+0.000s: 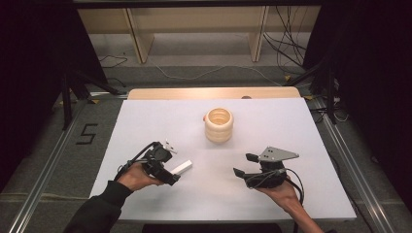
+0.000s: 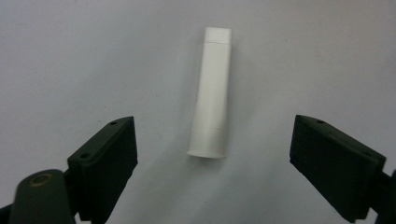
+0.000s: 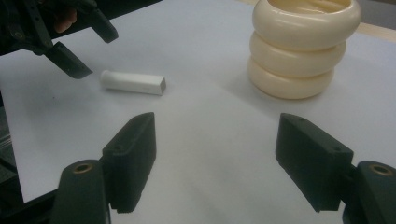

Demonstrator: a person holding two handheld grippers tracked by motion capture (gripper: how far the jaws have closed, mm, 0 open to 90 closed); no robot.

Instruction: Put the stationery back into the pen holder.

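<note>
Fingers (image 2: 105,163) of the left gripper (image 1: 171,170) stand wide apart above a white tube (image 2: 211,93), gripping nothing; the tube lies flat on the white table (image 1: 145,121) toward its near-left corner. Right gripper (image 1: 243,165), near the front edge, gapes empty, a cream ringed vase (image 1: 218,124) mid-table.

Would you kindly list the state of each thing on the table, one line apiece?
White tube: lying flat on the table, untouched, between the left tongs' jaws.
Cream ringed cup: upright, mouth up, standing alone.
Left tongs: open over the tube's flared end, nothing gripped.
Right tongs: open, empty, aimed toward the cup.
</note>
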